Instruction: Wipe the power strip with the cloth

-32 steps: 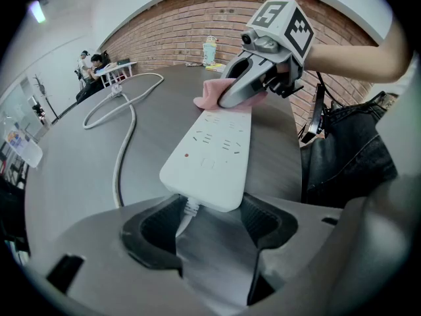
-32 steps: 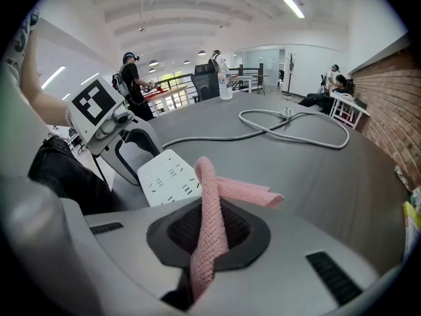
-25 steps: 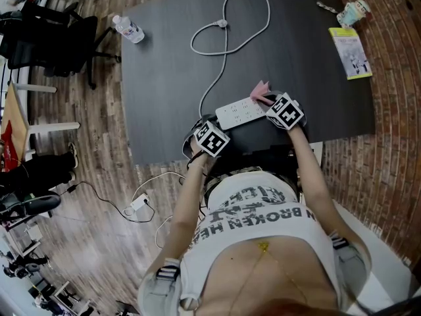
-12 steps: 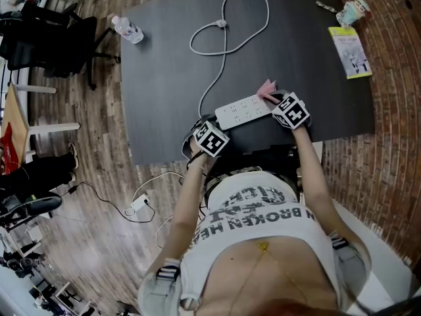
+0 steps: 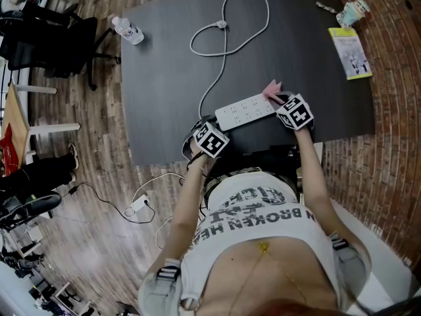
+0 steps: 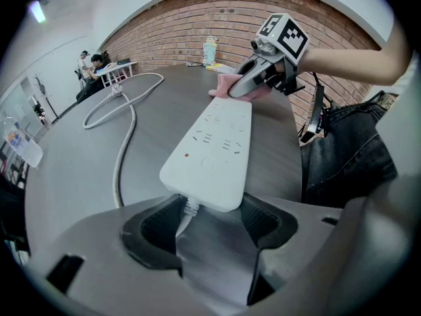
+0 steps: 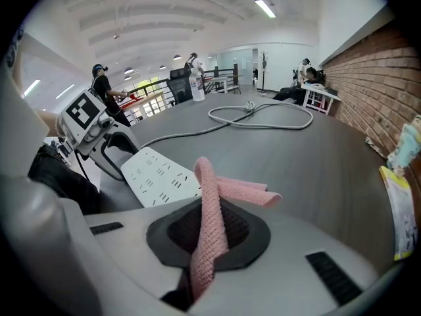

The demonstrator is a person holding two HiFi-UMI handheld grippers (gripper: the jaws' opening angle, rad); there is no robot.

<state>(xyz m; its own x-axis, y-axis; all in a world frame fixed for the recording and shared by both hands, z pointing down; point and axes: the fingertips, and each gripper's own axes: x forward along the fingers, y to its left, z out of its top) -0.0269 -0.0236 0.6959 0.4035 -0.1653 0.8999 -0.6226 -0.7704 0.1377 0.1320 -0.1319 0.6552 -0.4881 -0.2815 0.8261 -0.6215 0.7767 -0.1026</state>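
A white power strip (image 5: 245, 110) lies near the front edge of the dark table (image 5: 164, 84). My left gripper (image 5: 212, 122) is shut on the strip's cable end (image 6: 212, 151), one jaw on each side of it. My right gripper (image 5: 281, 101) is shut on a pink cloth (image 5: 271, 88) at the strip's far right end. In the right gripper view the cloth (image 7: 212, 216) stands folded between the jaws, with the strip (image 7: 161, 175) just to its left. From the left gripper view, the right gripper (image 6: 253, 84) presses the cloth (image 6: 227, 83) at the strip's far end.
The strip's white cable (image 5: 227, 25) loops across the back of the table. A water bottle (image 5: 128, 29) lies at the back left. A yellow-green booklet (image 5: 350, 52) and a small cup (image 5: 352, 12) sit at the back right. An office chair (image 5: 46, 45) stands left of the table.
My right gripper has slid the pink cloth rightwards along the power strip to its far end, uncovering more of the strip. The left gripper has stayed put.
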